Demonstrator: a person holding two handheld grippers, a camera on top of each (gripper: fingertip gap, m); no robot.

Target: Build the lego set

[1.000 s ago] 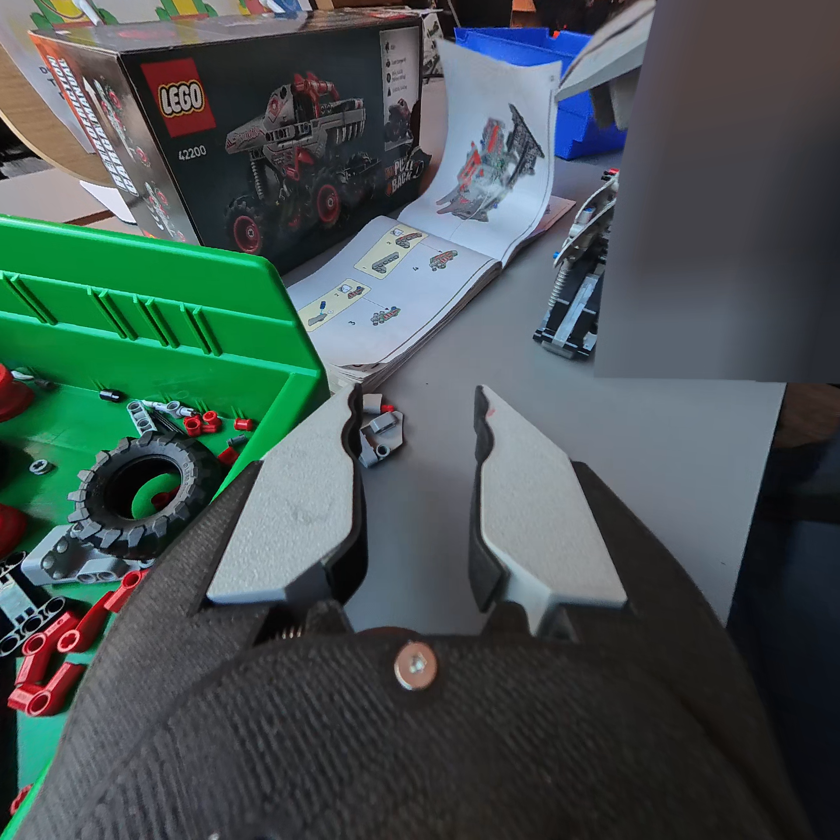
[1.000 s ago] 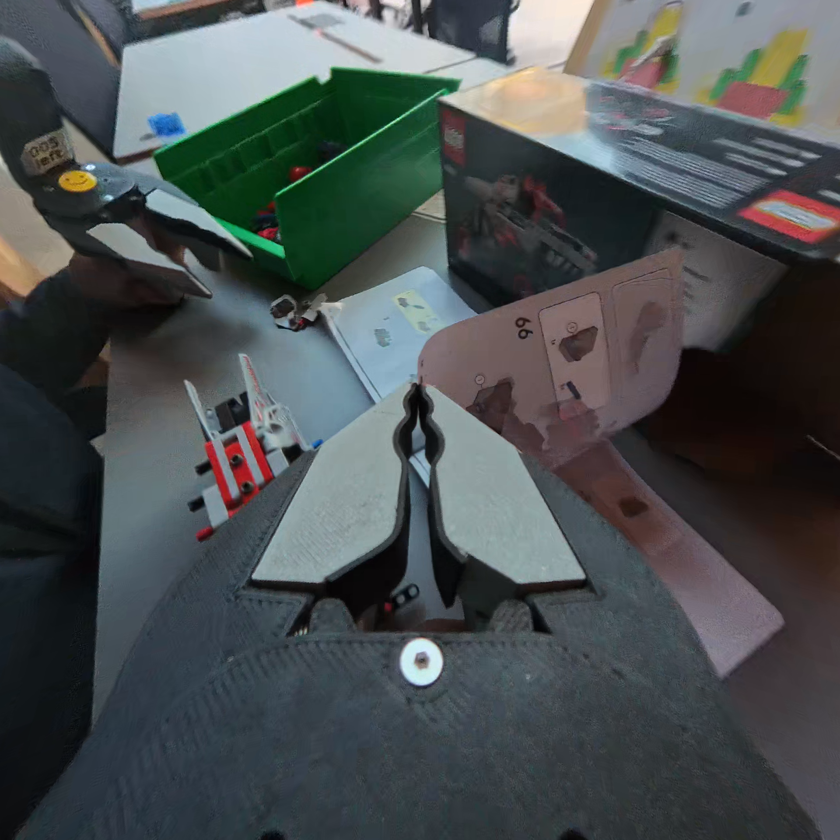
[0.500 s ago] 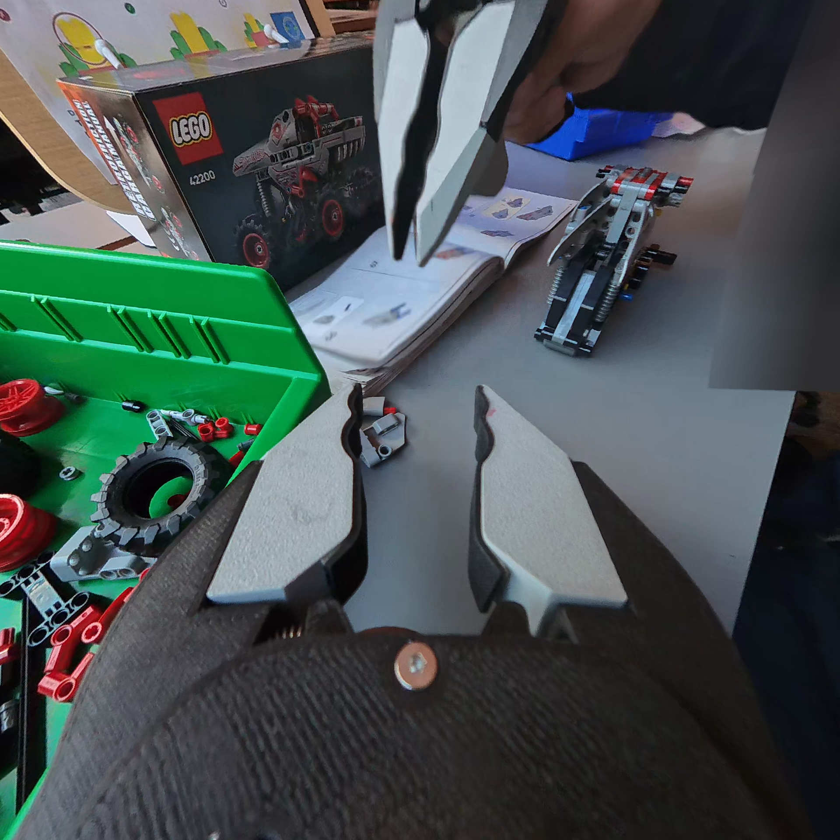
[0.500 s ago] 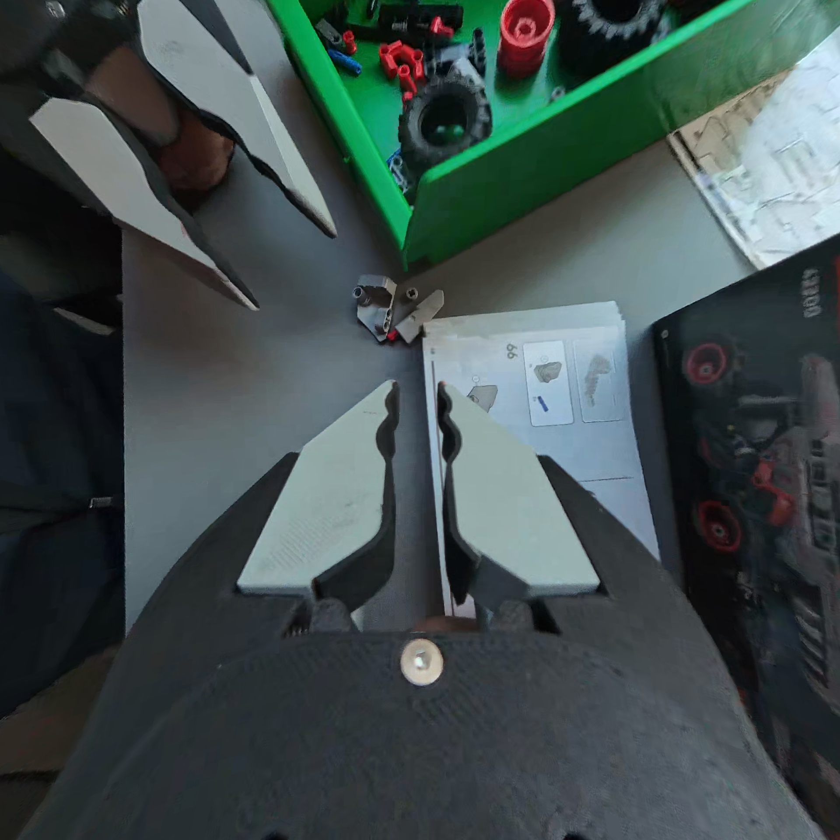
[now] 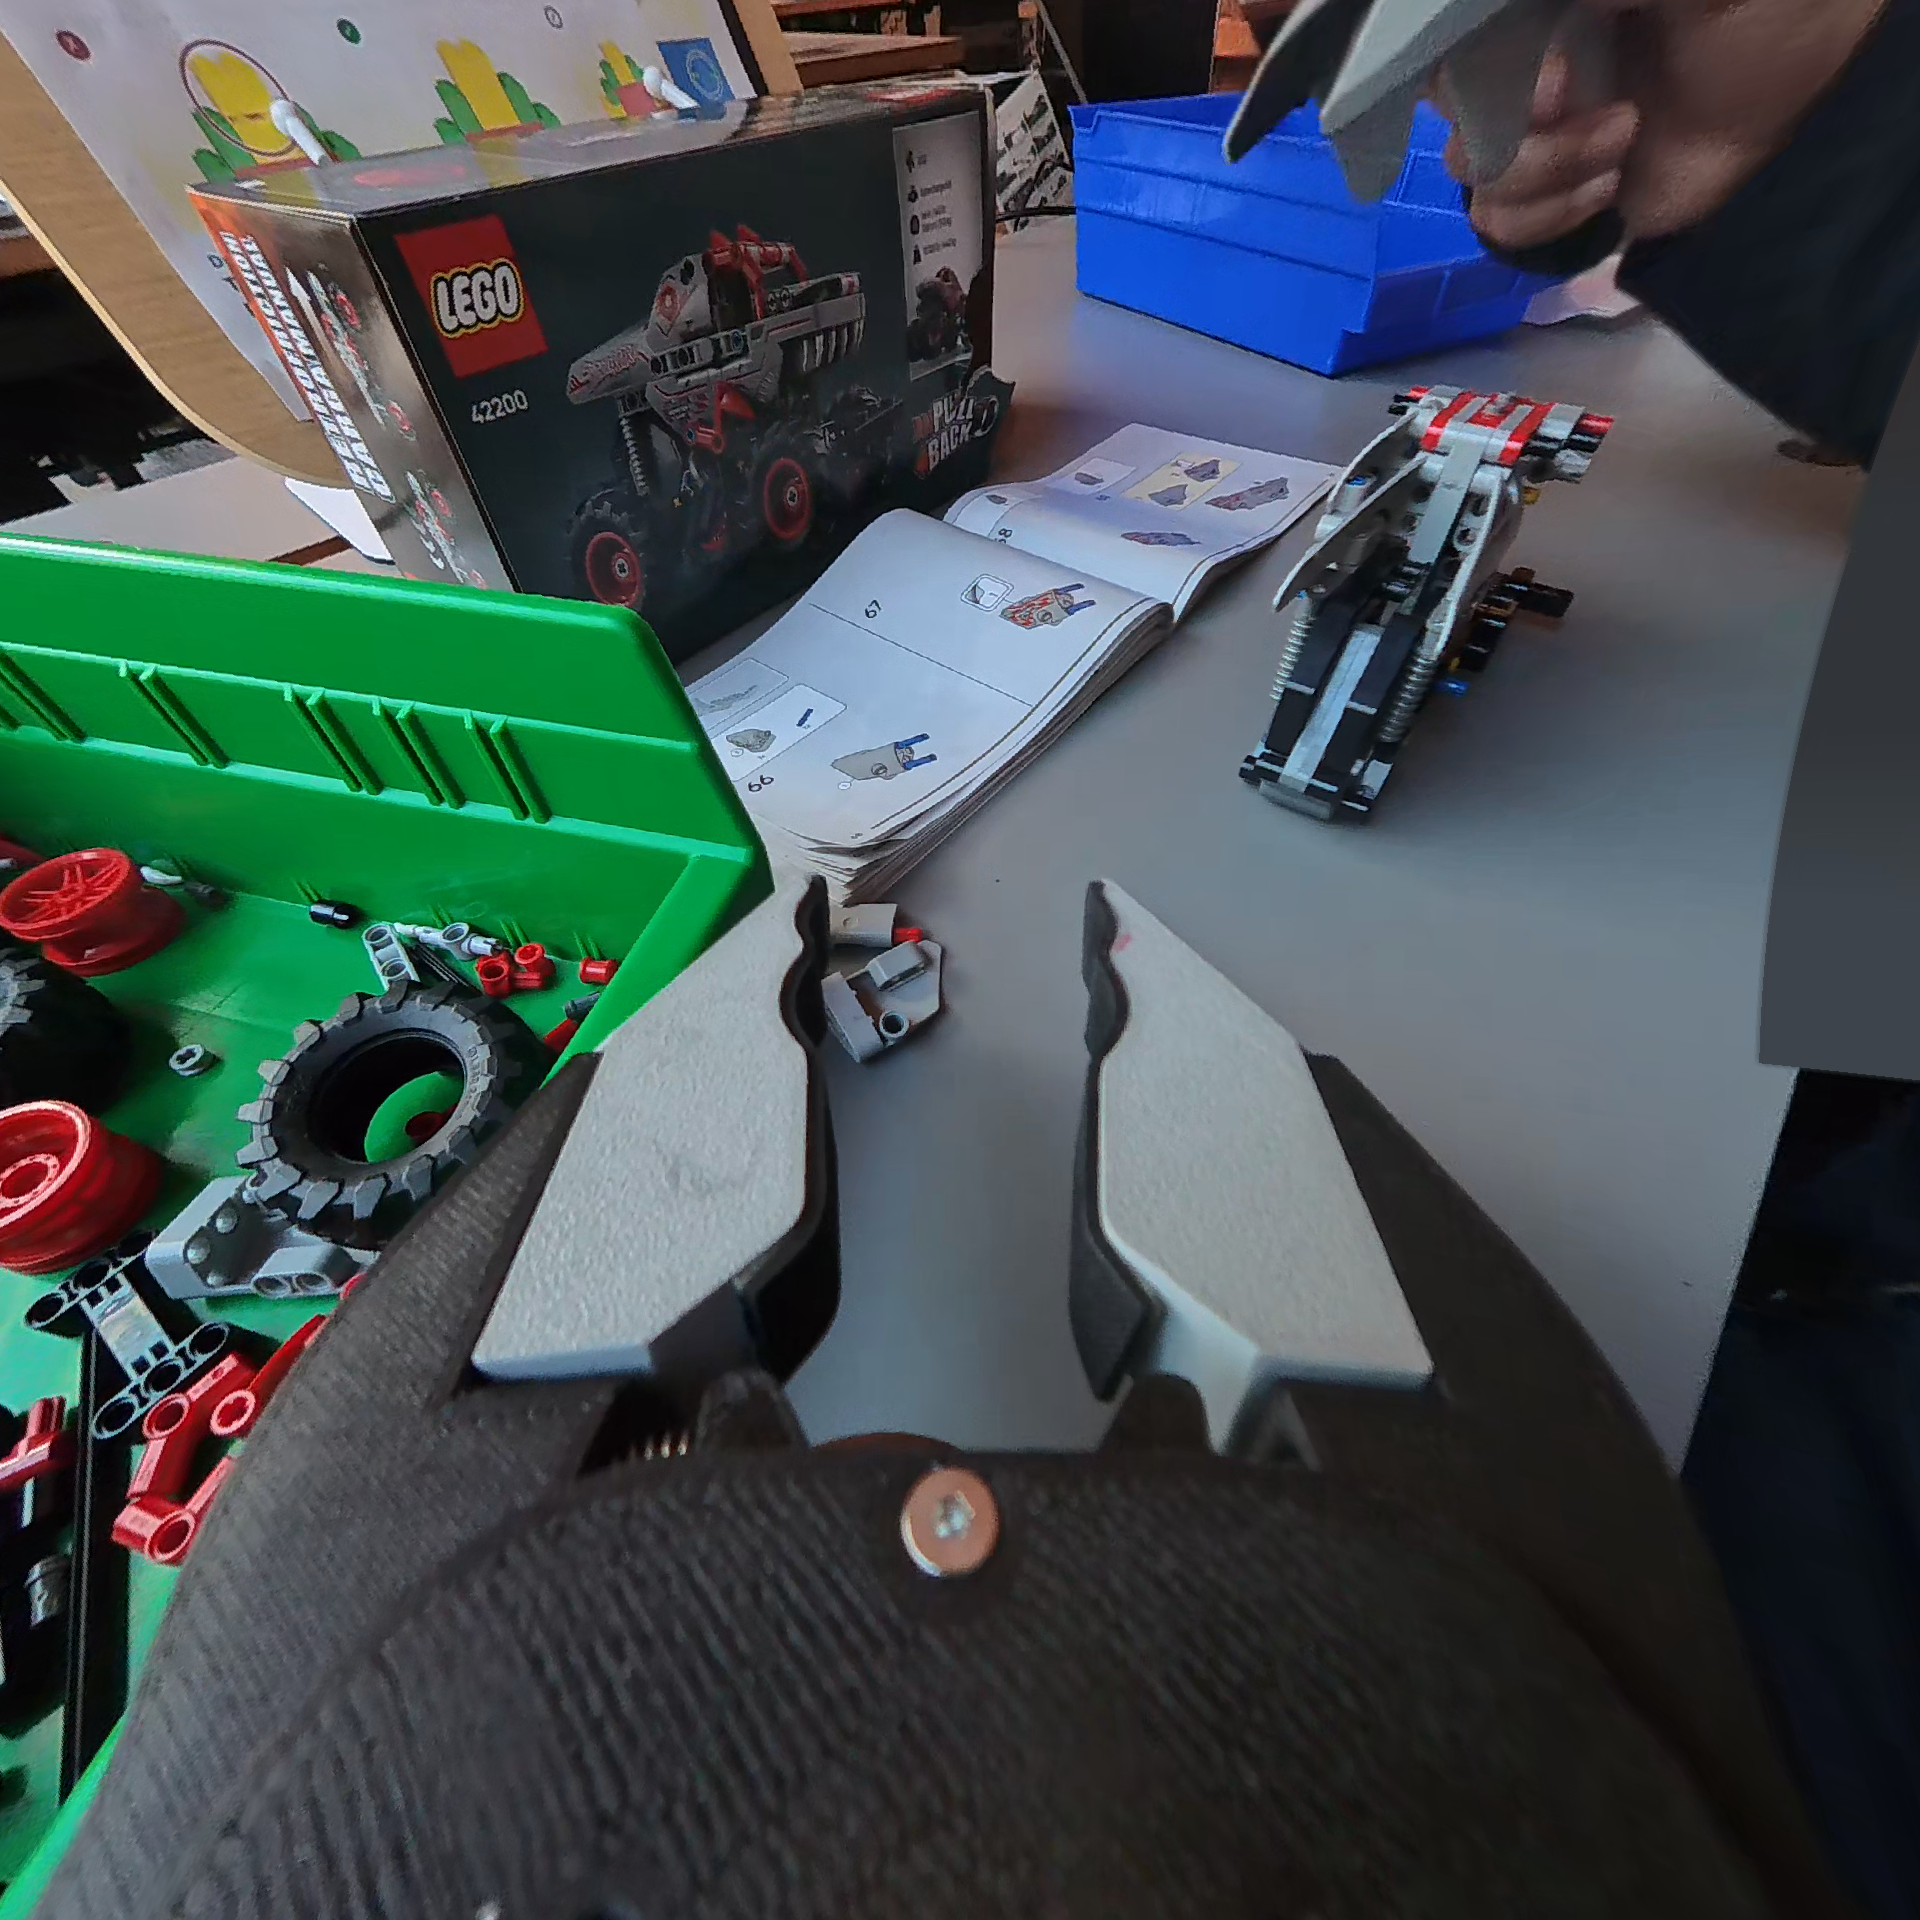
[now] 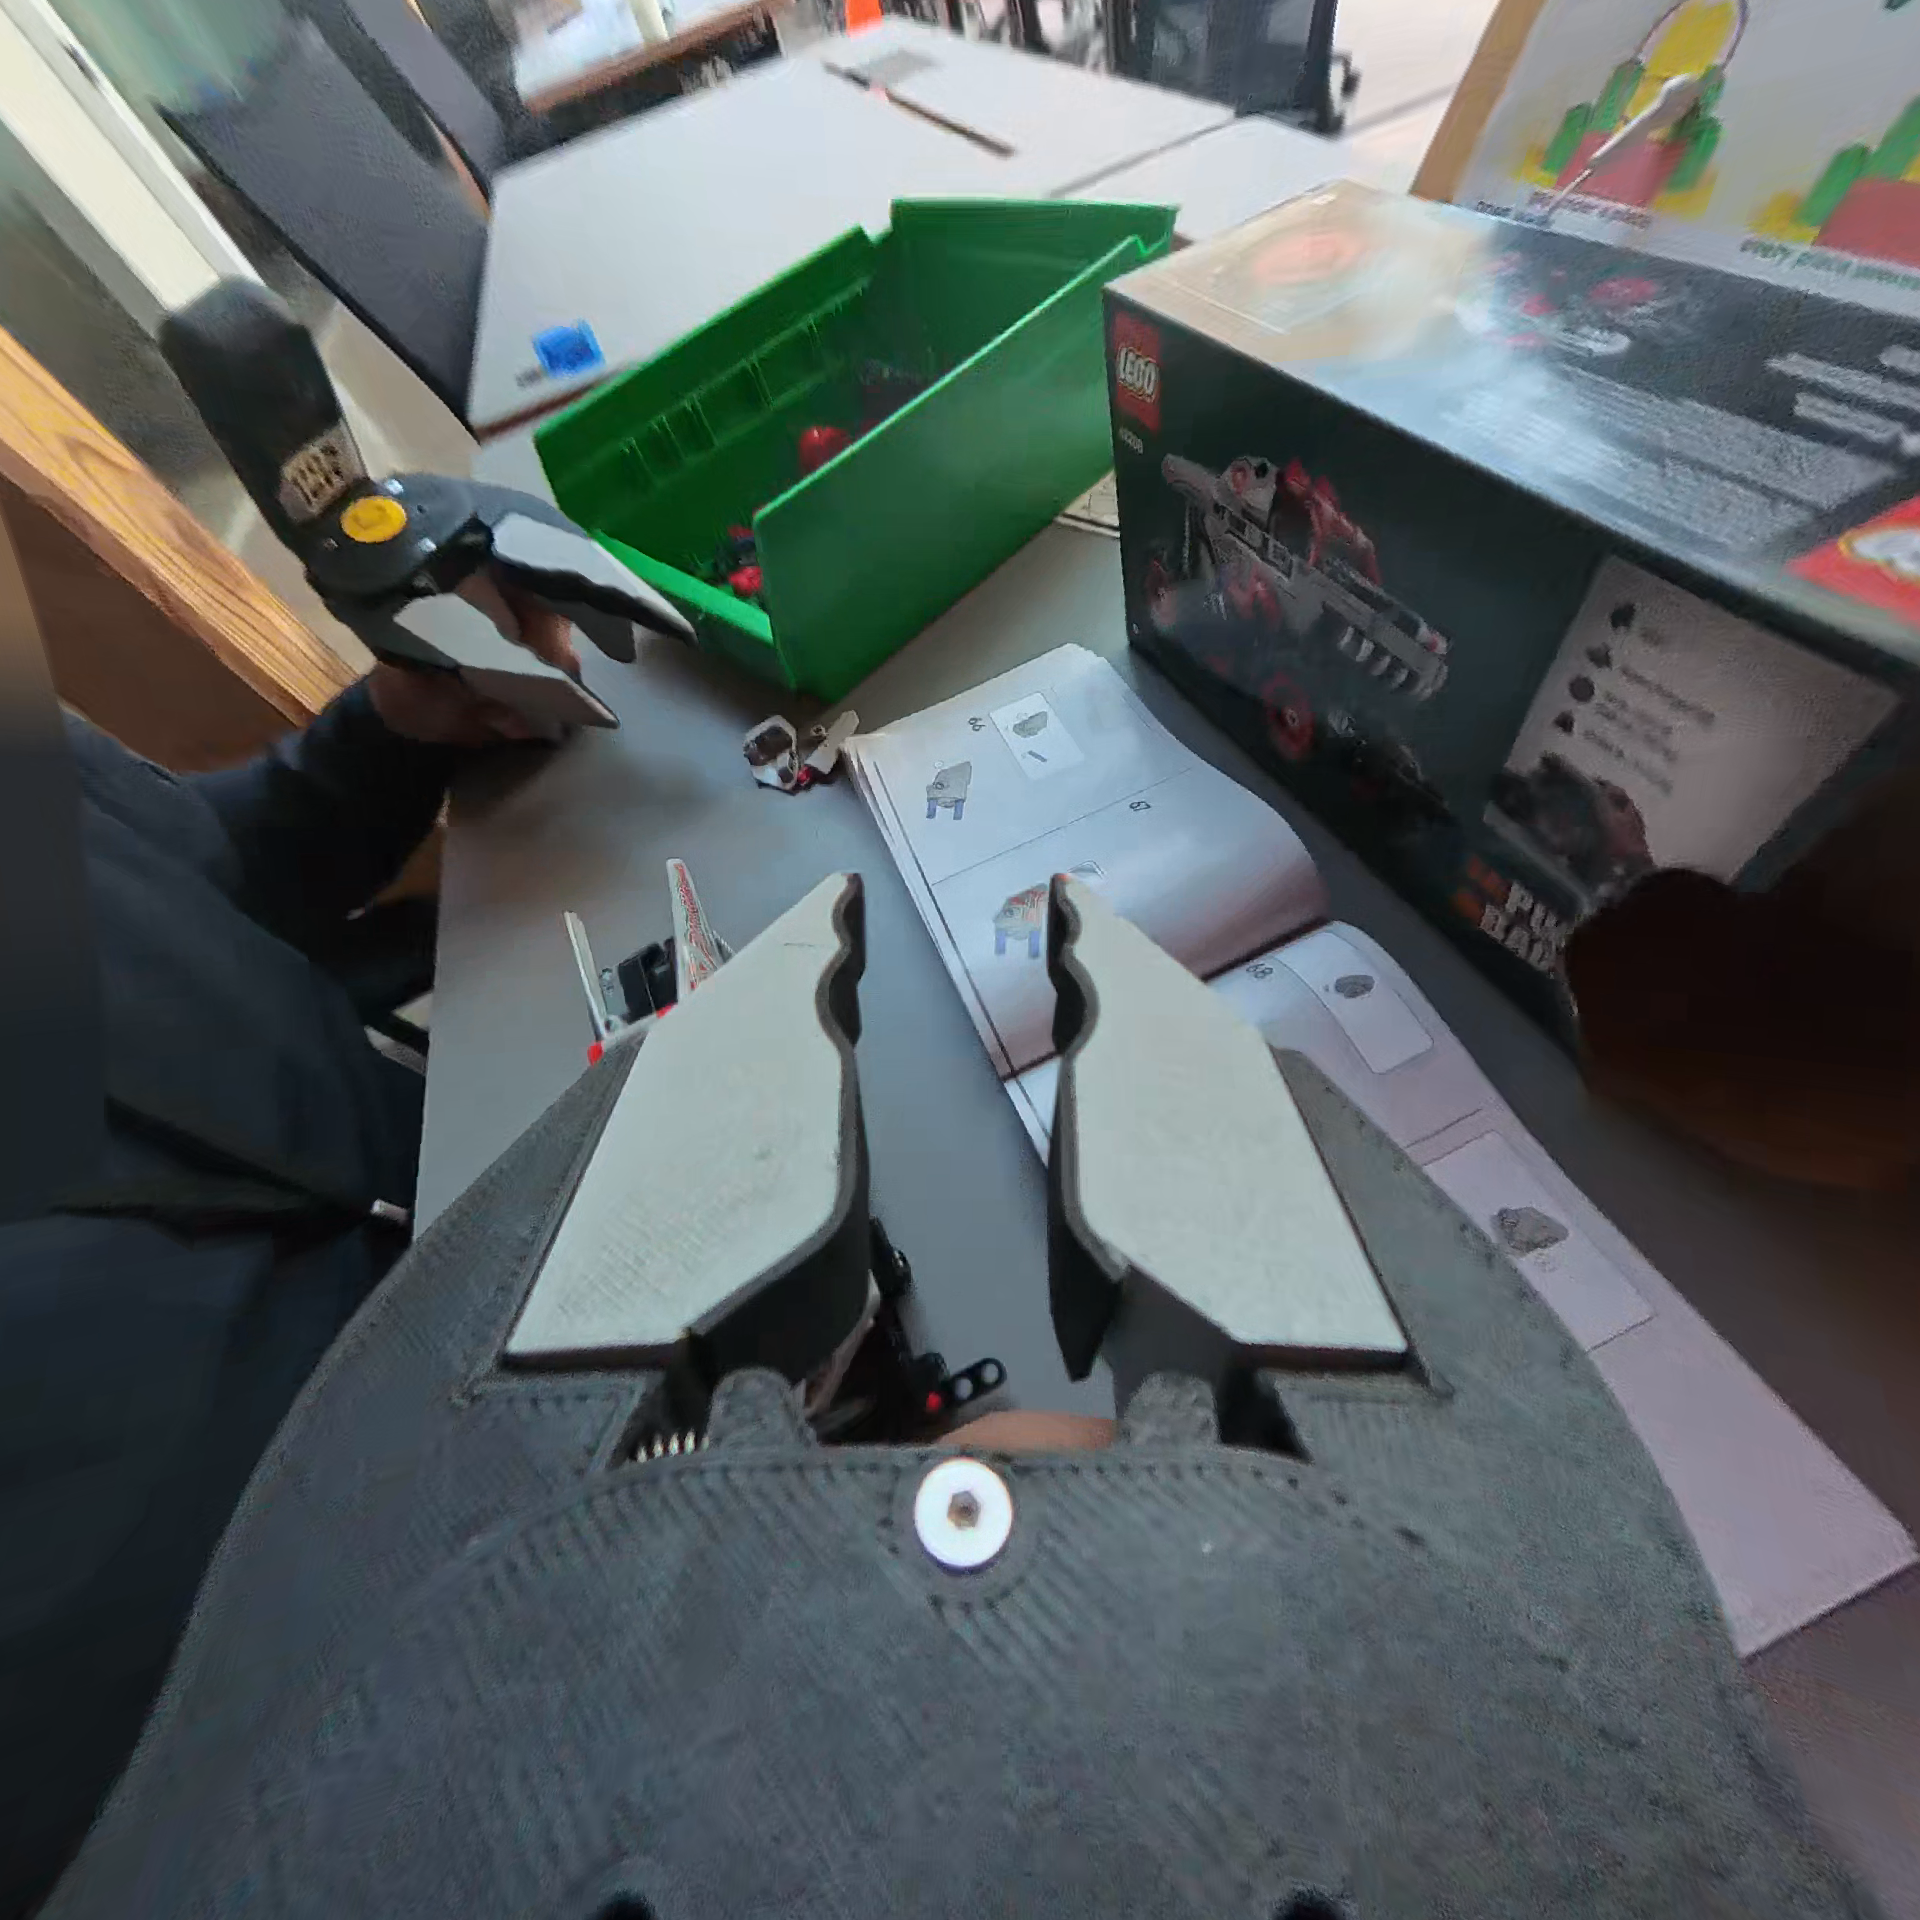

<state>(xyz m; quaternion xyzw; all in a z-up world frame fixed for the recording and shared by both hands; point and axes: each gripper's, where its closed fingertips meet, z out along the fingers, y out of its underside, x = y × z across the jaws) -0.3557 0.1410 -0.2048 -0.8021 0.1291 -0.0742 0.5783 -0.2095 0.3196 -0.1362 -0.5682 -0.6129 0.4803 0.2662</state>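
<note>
Worktop (image 5: 1299, 1039): grey, carrying everything.
Set box (image 5: 665, 374): dark, upright behind the booklet.
Green bin (image 5: 343, 717): left of the box, holding tyres, red hubs and small parts.
Instruction booklet (image 5: 935, 686): lying open, between bin and model.
Part-built model (image 5: 1392, 613): right of the booklet.
Loose grey pieces (image 5: 883, 987): at the bin's corner, just ahead of the left tongs.
Left tongs (image 5: 951, 925): spread, empty.
Right tongs (image 6: 956, 914): spread, empty, raised over the booklet's edge.
</note>
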